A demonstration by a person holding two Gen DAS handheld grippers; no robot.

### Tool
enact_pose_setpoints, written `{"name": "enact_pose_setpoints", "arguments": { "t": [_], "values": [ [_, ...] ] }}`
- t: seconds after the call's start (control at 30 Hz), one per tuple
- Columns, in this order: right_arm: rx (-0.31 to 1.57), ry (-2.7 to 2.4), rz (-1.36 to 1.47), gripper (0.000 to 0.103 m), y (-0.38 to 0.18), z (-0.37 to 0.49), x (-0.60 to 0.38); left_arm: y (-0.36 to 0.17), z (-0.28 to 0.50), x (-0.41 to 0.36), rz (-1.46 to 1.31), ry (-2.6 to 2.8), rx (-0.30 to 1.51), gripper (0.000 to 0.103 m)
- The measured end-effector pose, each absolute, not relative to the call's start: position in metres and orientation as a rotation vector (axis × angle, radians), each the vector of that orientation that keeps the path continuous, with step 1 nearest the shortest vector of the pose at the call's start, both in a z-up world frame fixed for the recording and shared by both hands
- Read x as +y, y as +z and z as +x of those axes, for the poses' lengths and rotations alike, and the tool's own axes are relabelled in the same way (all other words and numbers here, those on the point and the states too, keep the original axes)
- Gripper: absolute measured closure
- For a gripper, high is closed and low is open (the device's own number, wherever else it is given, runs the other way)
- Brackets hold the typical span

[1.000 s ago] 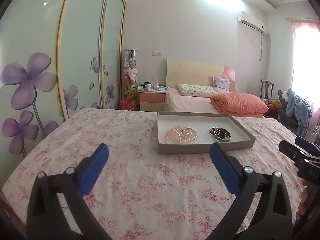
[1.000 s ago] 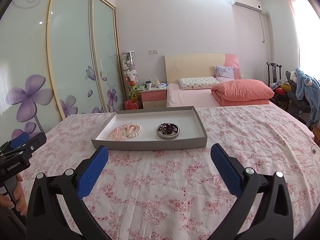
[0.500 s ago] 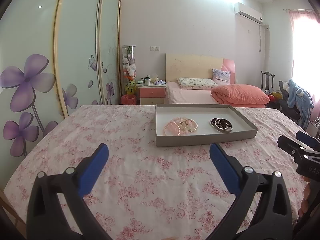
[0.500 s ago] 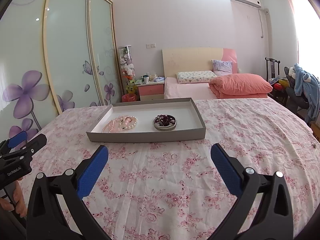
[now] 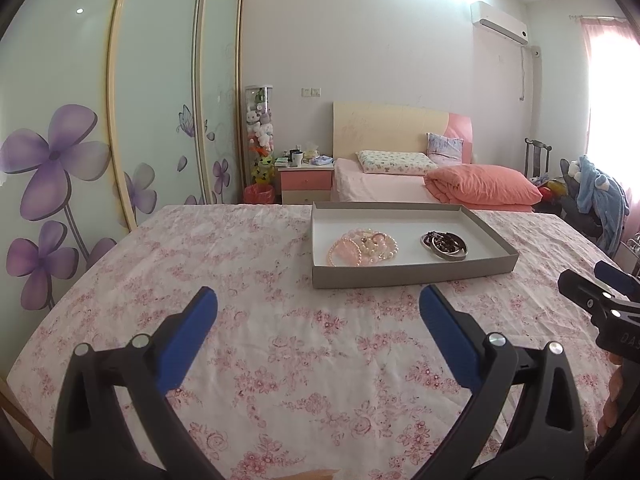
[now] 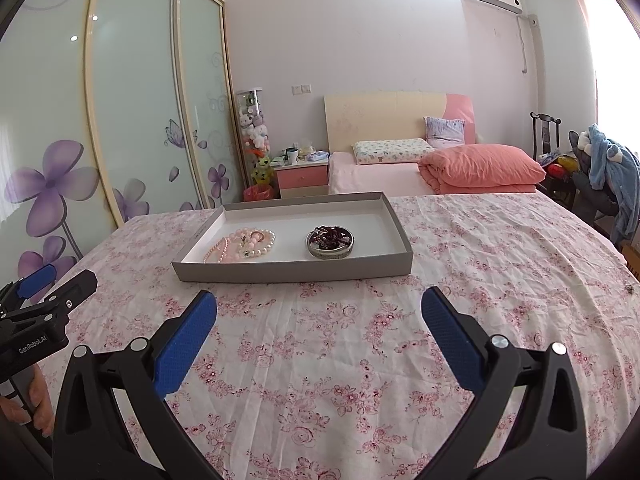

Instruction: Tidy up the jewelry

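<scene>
Jewelry sits inside the shallow grey tray (image 6: 396, 256) on the floral cloth (image 6: 320, 340). Two clusters: pink/pearl bead strands (image 6: 244, 245) heaped toward the tray's left half, dark beads and bangles piled in a round metal dish (image 6: 330, 242) near its middle. Groups are apart, not touching; right end of the tray floor is bare. Looks sorted by type, but pearl strands overlap each other, so this fits either a finished sort or strands awaiting untangling. Can't settle which.

Right gripper (image 6: 319, 312): fingers spread wide, holding nothing, tray straight ahead beyond the fingertips, dish about on the centreline. Left gripper (image 5: 319, 308): also released and empty, tray ahead and off toward its right finger (image 5: 444, 332).

Both hover above the cloth, short of the tray's near wall. Wide spread probably gives clearance for either cluster. Each gripper shows at the edge of the other's view, flanking the tray.
</scene>
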State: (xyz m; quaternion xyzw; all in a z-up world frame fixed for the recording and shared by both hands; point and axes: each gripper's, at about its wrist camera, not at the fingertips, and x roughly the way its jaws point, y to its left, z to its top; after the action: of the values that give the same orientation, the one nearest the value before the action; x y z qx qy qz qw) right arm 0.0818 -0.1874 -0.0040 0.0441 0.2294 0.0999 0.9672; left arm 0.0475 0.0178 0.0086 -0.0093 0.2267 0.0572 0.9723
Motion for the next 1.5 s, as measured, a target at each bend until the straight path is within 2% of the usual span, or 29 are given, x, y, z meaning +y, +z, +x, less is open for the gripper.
{"name": "enact_pose_setpoints", "arguments": {
  "t": [1.5],
  "values": [
    [0.478, 0.203, 0.096, 0.002, -0.012, 0.082, -0.188, 0.001, 0.048, 0.008, -0.02, 0.102, 0.474, 0.004]
  ]
}}
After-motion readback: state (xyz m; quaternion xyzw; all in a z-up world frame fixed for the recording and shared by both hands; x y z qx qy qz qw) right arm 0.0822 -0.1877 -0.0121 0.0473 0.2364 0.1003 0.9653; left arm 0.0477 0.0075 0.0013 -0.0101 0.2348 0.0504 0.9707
